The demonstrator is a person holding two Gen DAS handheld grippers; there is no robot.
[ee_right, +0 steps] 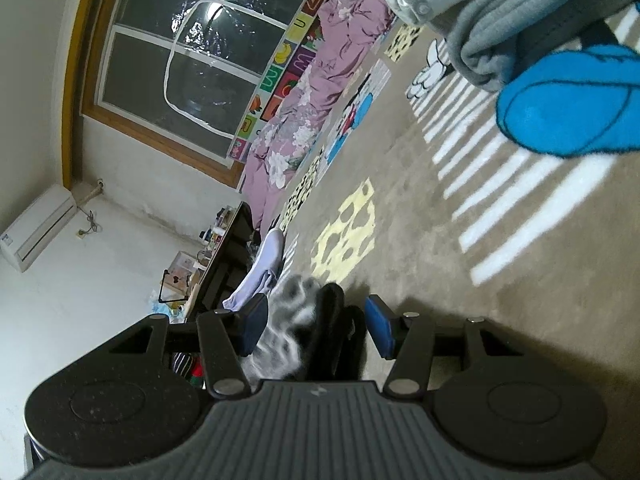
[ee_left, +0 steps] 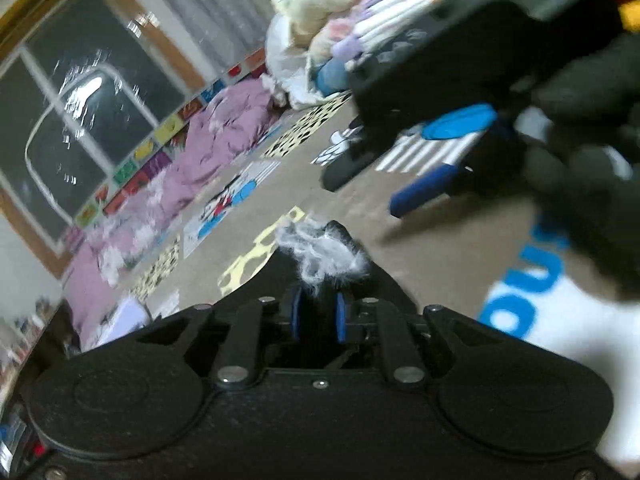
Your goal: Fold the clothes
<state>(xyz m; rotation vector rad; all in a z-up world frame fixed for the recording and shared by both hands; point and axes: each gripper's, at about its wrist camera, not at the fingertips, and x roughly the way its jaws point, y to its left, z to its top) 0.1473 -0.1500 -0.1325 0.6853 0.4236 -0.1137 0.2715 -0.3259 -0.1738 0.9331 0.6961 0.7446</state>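
Black garment [ee_left: 340, 236] with a grey-white fuzzy trim is pinched in the left tongs [ee_left: 318, 316], bunched between their blue pads above the patterned carpet [ee_left: 360, 216]. Right tongs [ee_right: 316, 326] stand parted around the same fabric, not clamping it. A folded pile [ee_left: 384, 12] sits beyond, a purple quilt [ee_right: 312, 92] beneath the window [ee_right: 188, 60].

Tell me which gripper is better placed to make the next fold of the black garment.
Probably left. The left gripper is pinched shut on the black garment, while the right gripper's pads stand apart around its end, not clamped.
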